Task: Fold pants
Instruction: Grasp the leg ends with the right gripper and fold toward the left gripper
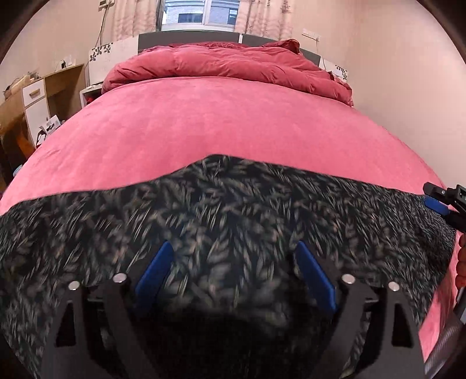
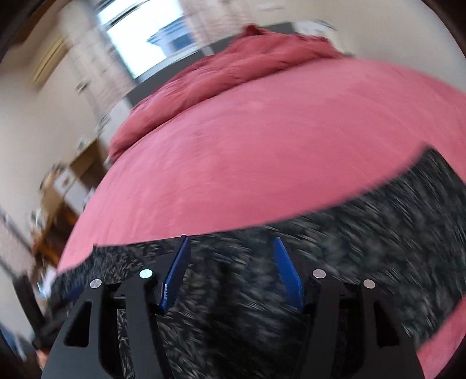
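Note:
The pants (image 1: 221, 215) are dark with a pale leaf print and lie spread across the near part of the pink bed. My left gripper (image 1: 233, 247) hovers over them with its blue fingers wide apart and nothing between them. My right gripper (image 2: 231, 245) is also open over the pants (image 2: 364, 233), near their far edge; this view is tilted and motion-blurred. The right gripper (image 1: 437, 198) also shows at the right edge of the left wrist view, at the pants' right end.
The pink bed sheet (image 1: 233, 122) stretches beyond the pants to a bunched red duvet (image 1: 227, 64) at the headboard. A wooden desk with white drawers (image 1: 35, 99) stands left of the bed. A window (image 1: 201, 13) is behind.

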### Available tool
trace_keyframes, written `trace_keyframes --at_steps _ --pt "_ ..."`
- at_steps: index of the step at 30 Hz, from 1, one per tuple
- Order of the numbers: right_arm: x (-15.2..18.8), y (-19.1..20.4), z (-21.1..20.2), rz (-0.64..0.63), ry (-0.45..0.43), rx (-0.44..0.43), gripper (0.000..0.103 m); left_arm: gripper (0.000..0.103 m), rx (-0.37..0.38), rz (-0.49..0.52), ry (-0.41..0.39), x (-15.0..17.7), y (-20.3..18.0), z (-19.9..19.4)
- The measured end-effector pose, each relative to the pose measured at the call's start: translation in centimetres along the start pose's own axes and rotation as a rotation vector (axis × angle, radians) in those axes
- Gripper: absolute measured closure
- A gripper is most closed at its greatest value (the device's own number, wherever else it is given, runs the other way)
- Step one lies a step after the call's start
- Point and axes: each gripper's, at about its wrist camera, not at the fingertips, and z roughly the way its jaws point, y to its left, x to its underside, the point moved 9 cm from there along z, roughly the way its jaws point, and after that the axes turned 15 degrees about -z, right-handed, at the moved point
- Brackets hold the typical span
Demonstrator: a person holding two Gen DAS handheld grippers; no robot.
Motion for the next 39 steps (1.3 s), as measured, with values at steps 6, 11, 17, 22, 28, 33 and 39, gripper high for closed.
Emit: trace_keyframes --at_steps 6,11,17,22,28,33,39 --pt "2.8 -9.4 -2.2 0.342 0.021 0.137 0.044 0.012 -0.013 -0.071 0.001 1.0 2.1 -1.2" --pt "3.6 -11.9 -5.1 0.399 -0.044 0.187 0.042 0.008 -0.022 -0.107 -0.019 1.5 3.4 -2.3" --pt "4.8 -16.0 -9.3 0.572 -0.179 0.21 0.036 0.002 -0.087 -0.086 -0.049 1.3 4.7 -3.8" --pt "7.0 -19.8 -10.8 0.742 -0.213 0.203 0.036 0.002 -0.171 -0.12 -0.103 0.6 7.1 -4.9" --pt "6.8 -21.9 -9.2 0.798 -0.215 0.14 0.045 0.002 -0.218 -0.227 -0.104 -0.4 11.1 -4.9" --pt "5.4 -22.5 -7.5 0.795 -0.249 0.108 0.058 0.002 -0.201 -0.273 -0.097 -0.3 12.7 -4.2" --pt "4.7 -23.7 -5.8 0.789 -0.235 0.096 0.089 0.002 -0.212 -0.263 -0.095 0.3 13.1 -3.3"
